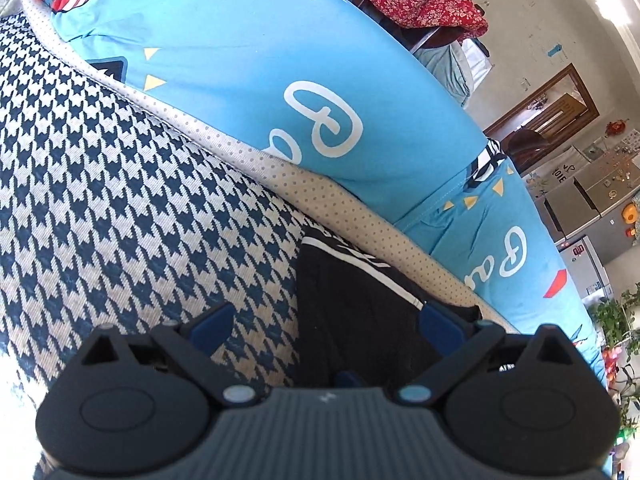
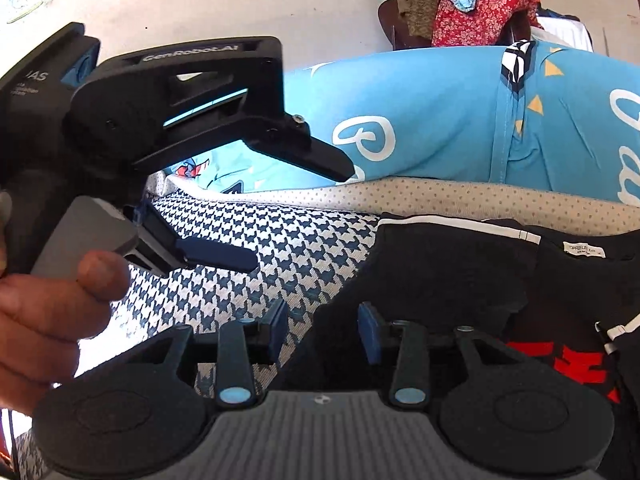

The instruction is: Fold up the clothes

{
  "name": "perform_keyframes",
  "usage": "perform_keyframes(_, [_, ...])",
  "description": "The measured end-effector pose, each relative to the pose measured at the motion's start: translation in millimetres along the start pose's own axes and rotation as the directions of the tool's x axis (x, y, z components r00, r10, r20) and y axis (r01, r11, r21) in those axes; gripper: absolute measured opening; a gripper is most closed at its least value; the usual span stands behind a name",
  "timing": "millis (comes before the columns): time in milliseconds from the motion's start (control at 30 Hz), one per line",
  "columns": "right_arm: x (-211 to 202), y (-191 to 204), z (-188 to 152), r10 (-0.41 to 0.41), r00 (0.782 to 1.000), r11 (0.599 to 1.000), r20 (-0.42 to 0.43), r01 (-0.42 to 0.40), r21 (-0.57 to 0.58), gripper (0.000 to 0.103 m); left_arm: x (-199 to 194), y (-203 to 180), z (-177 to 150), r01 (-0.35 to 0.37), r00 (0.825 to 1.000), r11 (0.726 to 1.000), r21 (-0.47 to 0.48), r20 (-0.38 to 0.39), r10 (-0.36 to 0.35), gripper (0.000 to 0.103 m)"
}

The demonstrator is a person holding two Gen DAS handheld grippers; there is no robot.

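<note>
Black garment [image 2: 460, 280] on houndstooth cover [image 1: 120, 180], beside blue pillows [image 1: 240, 60].
We see left gripper [image 1: 326, 322] spread wide w/ nothing pinched, right gripper [image 2: 322, 334] released, jaws apart over garment's edge.

**Two claws over a black garment**

The right claw [image 2: 322, 334] hovers with its jaws apart, nothing between the pads, over the edge of a black garment [image 2: 452, 276] lying on a houndstooth cover [image 2: 288, 248]. The left claw [image 2: 304, 216], held in a hand [image 2: 44, 312], gapes wide over the cover. Blue pillows [image 2: 420, 120] lie behind.
</note>
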State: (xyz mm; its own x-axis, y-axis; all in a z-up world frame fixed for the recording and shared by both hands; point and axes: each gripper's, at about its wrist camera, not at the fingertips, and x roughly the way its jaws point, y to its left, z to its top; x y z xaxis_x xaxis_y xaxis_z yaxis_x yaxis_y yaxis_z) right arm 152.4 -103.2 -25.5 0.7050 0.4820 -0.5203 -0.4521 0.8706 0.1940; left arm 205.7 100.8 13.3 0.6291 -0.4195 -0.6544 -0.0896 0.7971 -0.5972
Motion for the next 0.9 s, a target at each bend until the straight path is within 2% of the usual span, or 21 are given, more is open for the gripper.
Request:
perform_keyframes(167, [5.6, -5.5, 10.2, -0.025, 0.999, 1.0, 0.023, 0.025, -0.003, 0.038, -3.3, 0.0, 0.3, -0.027, 1.0, 1.0, 0.0, 0.011, 0.027, 0.101])
perform_keyframes(333, [20.6, -4.9, 14.0, -0.038, 0.999, 0.999, 0.002, 0.038, -0.011, 0.038, -1.3, 2.8, -0.3, -0.036, 0.999, 0.999, -0.014, 0.004, 0.036, 0.101])
perform_keyframes(500, [36.5, -4.4, 15.5, -0.068, 0.996, 0.998, -0.054, 0.068, 0.001, 0.038, -2.9, 6.9, 1.3, -0.038, 0.999, 0.999, -0.031, 0.008, 0.038, 0.102])
perform_keyframes(600, [42.8, -6.9, 11.0, -0.096, 0.993, 0.995, -0.073, 0.096, -0.001, 0.031, -2.3, 8.0, 0.9, -0.045, 0.999, 0.998, -0.035, 0.007, 0.046, 0.102])
perform_keyframes(700, [44.3, -7.6, 12.5, -0.109, 0.991, 0.994, -0.082, 0.108, -0.016, 0.02, -0.3, 7.8, -0.4, -0.048, 0.999, 0.998, -0.035, 0.0, 0.048, 0.102])
perform_keyframes(767, [45.3, -10.9, 13.7, -0.088, 0.992, 0.996, -0.092, 0.09, 0.007, 0.013, -0.1, 7.7, -1.2, -0.048, 0.999, 0.998, -0.036, -0.001, 0.048, 0.102])
perform_keyframes(900, [48.5, -22.9, 15.2, -0.022, 0.998, 0.993, -0.066, 0.029, 0.111, 0.01, -2.1, 7.9, -1.3, -0.052, 0.999, 0.998, -0.034, 0.007, 0.053, 0.102])
